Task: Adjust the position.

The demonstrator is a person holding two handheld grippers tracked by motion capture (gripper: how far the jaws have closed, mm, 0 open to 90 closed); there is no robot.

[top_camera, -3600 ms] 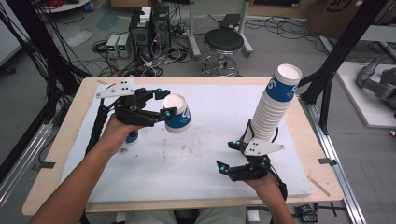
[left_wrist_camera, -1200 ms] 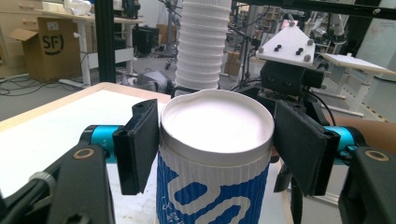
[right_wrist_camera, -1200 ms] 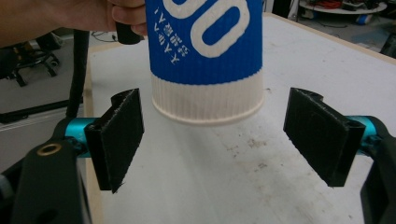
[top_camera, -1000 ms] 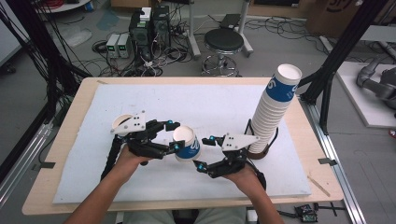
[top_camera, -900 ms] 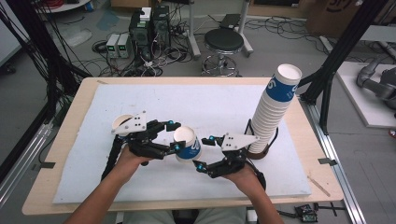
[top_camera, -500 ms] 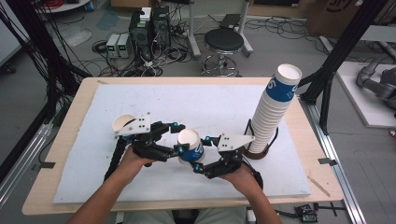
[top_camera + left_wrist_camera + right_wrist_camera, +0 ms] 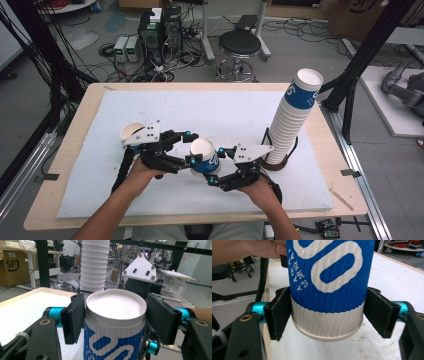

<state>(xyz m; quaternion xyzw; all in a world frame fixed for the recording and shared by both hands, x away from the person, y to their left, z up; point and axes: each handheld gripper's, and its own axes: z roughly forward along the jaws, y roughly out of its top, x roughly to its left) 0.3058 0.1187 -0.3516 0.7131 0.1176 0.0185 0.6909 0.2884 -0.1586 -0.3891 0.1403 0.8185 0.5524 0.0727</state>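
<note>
Both hands are low over the front half of the table [image 7: 90,120] now, meeting near its middle, where a few seconds back the left gripper [image 7: 192,147] was up toward the far-left corner and the right one sat by the front edge. The blue-and-white paper cup [image 7: 204,156] hangs between them, clear of the white mat [image 7: 225,110], mouth tilted up. The left gripper is clamped on the cup just under its rim, pads pressing both sides. The right gripper [image 7: 216,167] has just been closing around the cup's base; its pads sit against the ribbed white band at the bottom. Over by the right edge the tall cup stack [image 7: 292,120] leans as before, untouched. A second, lone cup [image 7: 131,133] peeks out behind the left gripper's plate.
</note>
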